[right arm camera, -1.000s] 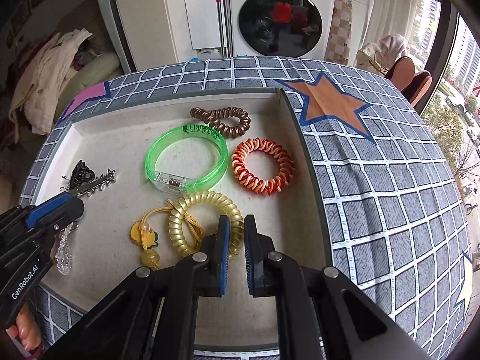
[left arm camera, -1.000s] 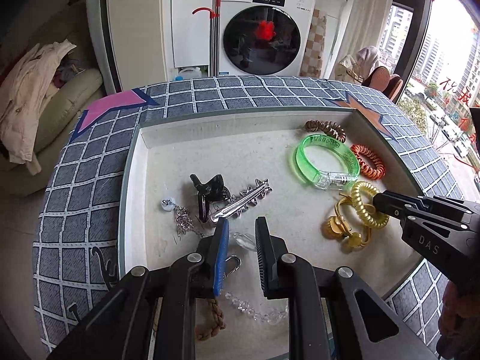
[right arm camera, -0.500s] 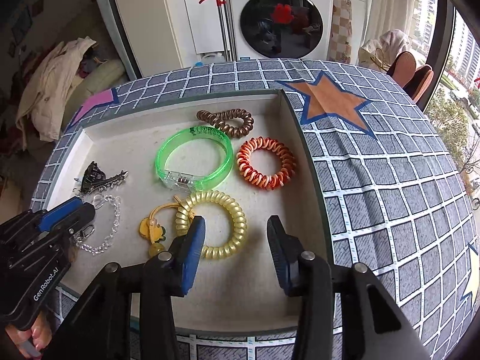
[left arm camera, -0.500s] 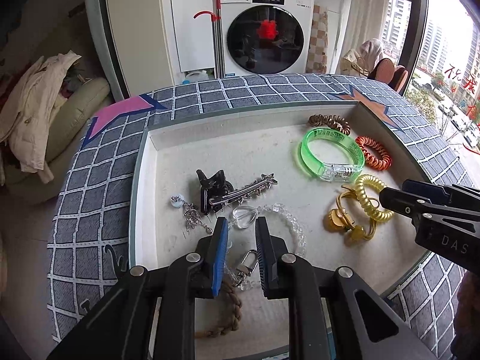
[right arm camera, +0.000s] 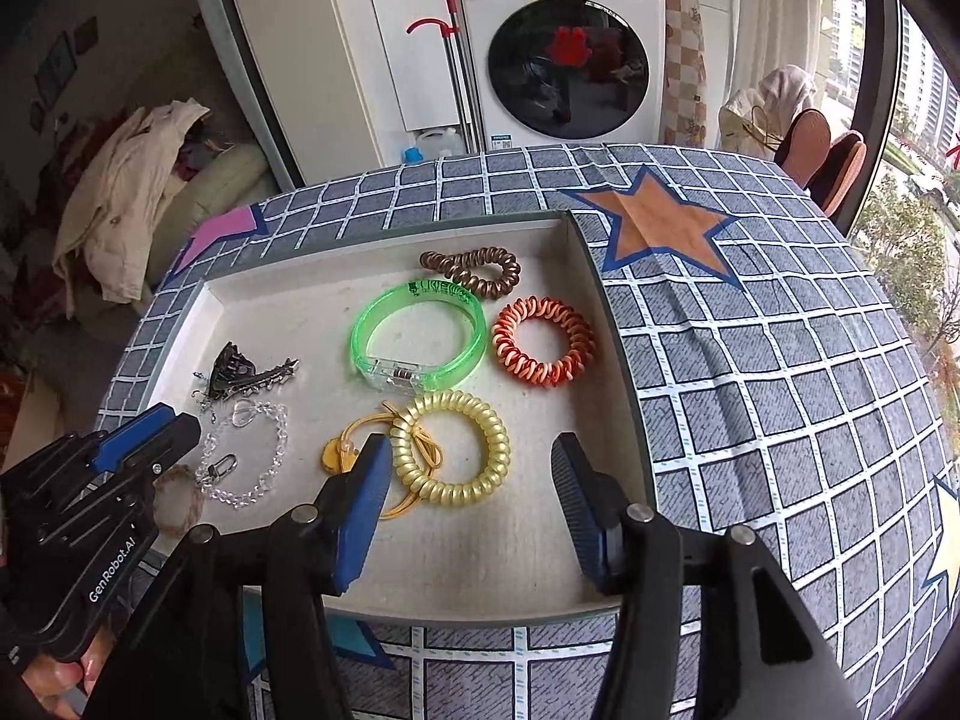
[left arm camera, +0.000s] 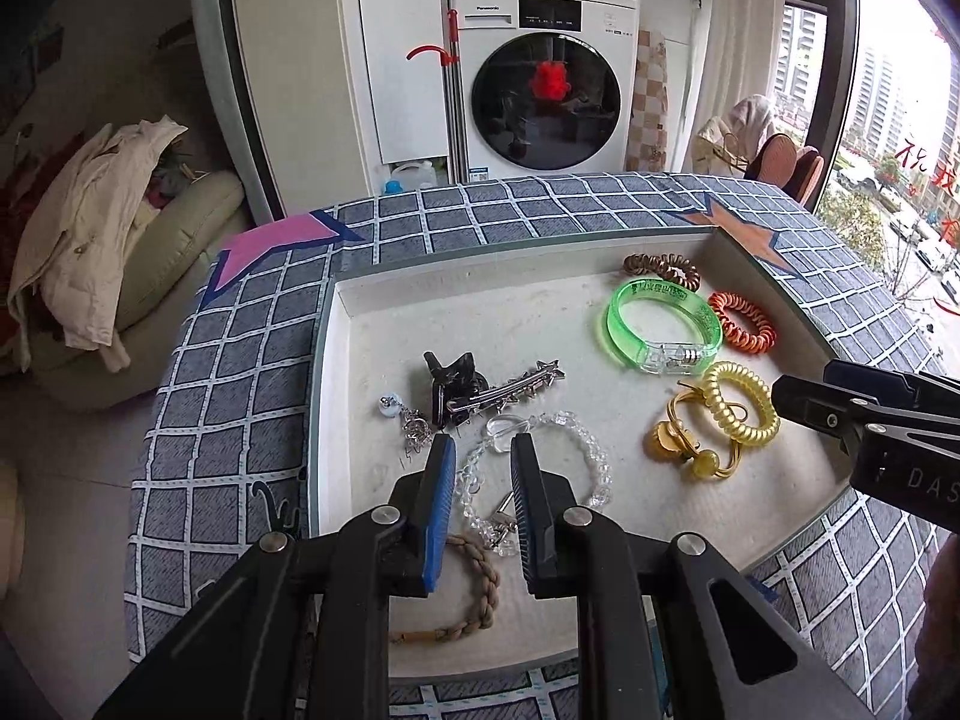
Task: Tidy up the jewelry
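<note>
The right tool [right arm camera: 468, 501] gapes wide at lower centre over the yellow coil bracelet [right arm camera: 451, 447]; the left tool [left arm camera: 480, 501], slightly parted, hovers above the crystal bracelet [left arm camera: 540, 468].

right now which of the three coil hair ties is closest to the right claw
The yellow coil hair tie, lying just ahead of the open right claw; the orange and brown ones lie farther back.

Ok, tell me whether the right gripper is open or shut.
Open. The right gripper has its blue-padded fingers spread wide above the yellow spiral coil hair tie, gripping nothing.
</note>
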The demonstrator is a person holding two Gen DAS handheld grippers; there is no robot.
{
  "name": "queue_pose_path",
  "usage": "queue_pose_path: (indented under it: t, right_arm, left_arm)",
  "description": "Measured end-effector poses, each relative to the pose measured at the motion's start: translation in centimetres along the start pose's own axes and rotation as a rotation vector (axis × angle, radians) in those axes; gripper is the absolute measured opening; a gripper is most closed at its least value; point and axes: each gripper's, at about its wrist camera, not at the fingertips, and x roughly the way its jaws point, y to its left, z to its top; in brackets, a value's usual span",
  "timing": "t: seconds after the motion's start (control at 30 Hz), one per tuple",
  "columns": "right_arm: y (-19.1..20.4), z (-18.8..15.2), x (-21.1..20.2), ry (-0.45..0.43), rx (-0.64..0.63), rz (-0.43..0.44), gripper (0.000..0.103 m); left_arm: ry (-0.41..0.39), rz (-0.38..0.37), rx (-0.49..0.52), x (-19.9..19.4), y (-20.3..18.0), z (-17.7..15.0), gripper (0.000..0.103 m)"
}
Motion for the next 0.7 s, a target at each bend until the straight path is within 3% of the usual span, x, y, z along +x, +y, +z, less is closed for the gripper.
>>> queue_pose_path:
  t: [0.17, 0.2, 0.23, 0.3, 0.5, 0.63, 0.7]
  right_arm:
    - [-0.1, -0.1, -0.4, -0.002, 0.002, 0.001, 0.059]
    - [-0.1, -0.1, -0.4, -0.002, 0.001, 0.001, 0.059]
    - [-0.1, -0.1, -0.4, -0.002, 0.001, 0.001, 0.059]
    - [-0.1, -0.1, -0.4, -0.002, 0.002, 0.002, 0.059]
    - [-0.1, -0.3, -0.8, -0.011, 0.001, 0.003, 0.059]
    - [0.2, -0.7, -1.6, -0.043, -0.013, 0.000, 0.079]
    - [0.4, -0.9, -2.0, -0.063, -0.027, -0.008, 0.080]
  left_arm:
    - [-0.001, -0.002, -0.017, -0.3, 0.6, -0.2, 0.039]
    - [0.001, -0.006, -0.023, -0.4, 0.7, -0.2, 0.059]
    - [0.002, -0.007, -0.031, -0.4, 0.9, -0.2, 0.103]
    - [-0.035, 0.010, -0.044, -1.1, 1.0, -0.4, 0.103]
    - [-0.040, 0.015, -0.031, -2.0, 0.9, -0.5, 0.103]
    - [-0.029, 0.030, -0.044, -2.2, 1.2, -0.8, 0.103]
    - [-0.029, 0.041, -0.050, -2.2, 1.3, -1.0, 0.103]
